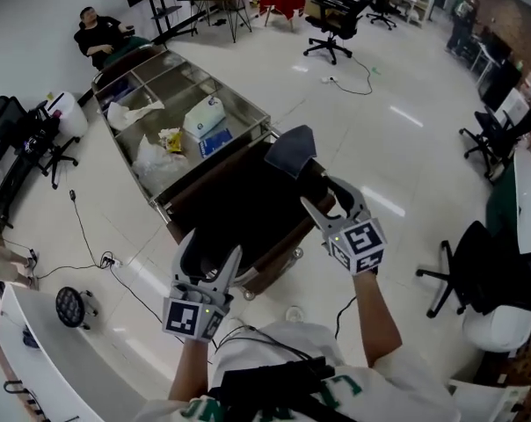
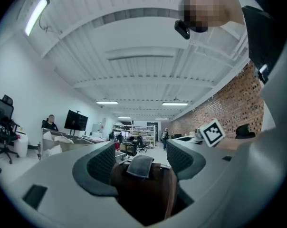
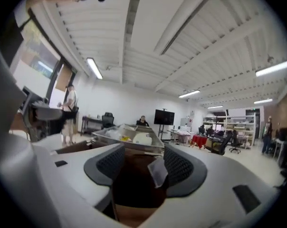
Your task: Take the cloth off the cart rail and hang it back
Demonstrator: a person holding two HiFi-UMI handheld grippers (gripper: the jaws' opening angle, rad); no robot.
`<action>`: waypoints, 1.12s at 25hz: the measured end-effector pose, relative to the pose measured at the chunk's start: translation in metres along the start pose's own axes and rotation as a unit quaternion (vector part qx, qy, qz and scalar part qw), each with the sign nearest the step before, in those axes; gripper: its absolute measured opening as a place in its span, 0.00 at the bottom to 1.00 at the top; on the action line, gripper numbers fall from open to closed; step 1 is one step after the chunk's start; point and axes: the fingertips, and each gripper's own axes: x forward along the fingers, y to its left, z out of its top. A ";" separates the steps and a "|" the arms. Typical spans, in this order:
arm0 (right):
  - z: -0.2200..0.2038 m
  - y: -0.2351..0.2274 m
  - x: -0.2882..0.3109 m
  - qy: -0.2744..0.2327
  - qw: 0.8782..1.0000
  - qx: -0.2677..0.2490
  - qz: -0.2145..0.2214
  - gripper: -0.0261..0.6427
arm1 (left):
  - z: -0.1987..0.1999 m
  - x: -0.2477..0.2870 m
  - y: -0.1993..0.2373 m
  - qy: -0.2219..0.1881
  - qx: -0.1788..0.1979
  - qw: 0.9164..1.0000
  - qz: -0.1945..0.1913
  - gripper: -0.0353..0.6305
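Cloth (image 1: pixel 292 150), just beyond right claw (image 1: pixel 323 193)

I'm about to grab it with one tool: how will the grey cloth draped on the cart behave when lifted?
Probably floppy: the grey cloth folds limply over the cart end, so it should sag from a single pinch. Likely light, since it looks thin. Unlikely to roll or tip; it may just slip off if nudged.

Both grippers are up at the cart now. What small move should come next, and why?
Probably ease the right gripper forward onto the grey cloth and close: its jaws stand open and empty, and the cloth hangs untouched on the cart rail just ahead.
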 end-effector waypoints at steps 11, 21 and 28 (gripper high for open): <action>-0.112 -0.100 0.180 0.262 0.962 -0.075 0.017 0.49 | 0.017 -0.036 0.024 0.017 -0.027 0.999 0.040 0.53; -0.136 -0.102 0.186 0.332 0.938 -0.093 0.017 0.32 | 0.010 -0.059 0.047 0.019 -0.025 0.997 0.070 0.53; -0.101 -0.094 0.157 0.256 0.961 -0.102 0.020 0.24 | 0.018 -0.048 0.046 0.011 -0.029 0.998 0.050 0.53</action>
